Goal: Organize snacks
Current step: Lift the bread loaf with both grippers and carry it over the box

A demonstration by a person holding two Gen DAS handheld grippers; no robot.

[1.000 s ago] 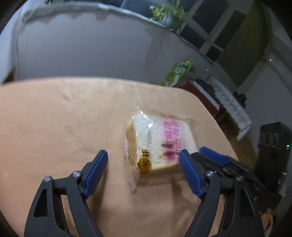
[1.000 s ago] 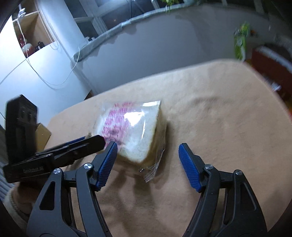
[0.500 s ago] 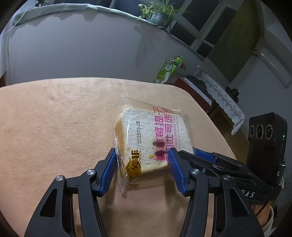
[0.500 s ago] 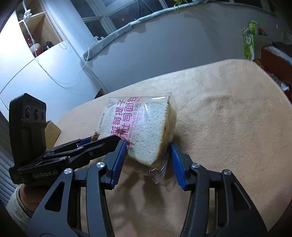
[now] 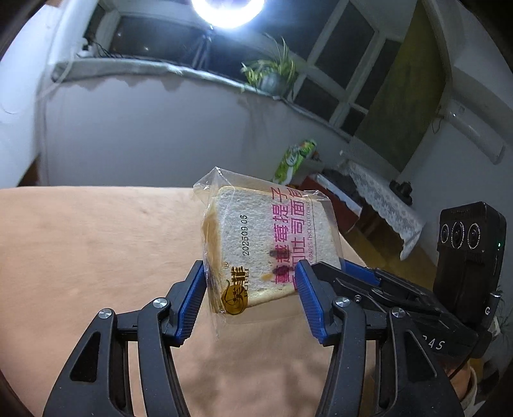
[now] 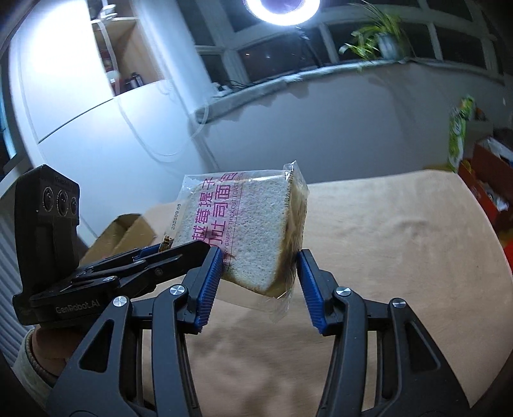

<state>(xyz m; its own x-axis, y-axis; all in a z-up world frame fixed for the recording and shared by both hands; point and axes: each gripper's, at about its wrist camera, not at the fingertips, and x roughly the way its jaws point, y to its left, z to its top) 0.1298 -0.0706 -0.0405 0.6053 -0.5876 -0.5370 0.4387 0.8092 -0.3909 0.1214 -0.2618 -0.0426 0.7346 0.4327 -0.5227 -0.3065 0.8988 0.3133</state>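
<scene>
A packet of sliced toast bread (image 5: 266, 243) in clear wrap with pink print hangs in the air above the tan-covered table (image 5: 80, 256). My left gripper (image 5: 250, 295) is shut on its near corner. My right gripper (image 6: 259, 276) is shut on the opposite corner of the same packet (image 6: 247, 237). Each gripper shows in the other's view: the right one at lower right in the left wrist view (image 5: 378, 288), the left one at lower left in the right wrist view (image 6: 138, 266). Both hold the packet tilted upward, clear of the cloth.
A green snack bag (image 5: 293, 157) stands beyond the table's far edge by a red cabinet (image 5: 333, 199). An open cardboard box (image 6: 125, 231) sits off the table's left side. A potted plant (image 5: 272, 73) is on the window sill. A ring light (image 5: 227, 9) shines overhead.
Both grippers closed on the bread packet, which lay flat on the table, and have lifted it. The views have tilted up toward the window and ring light.
</scene>
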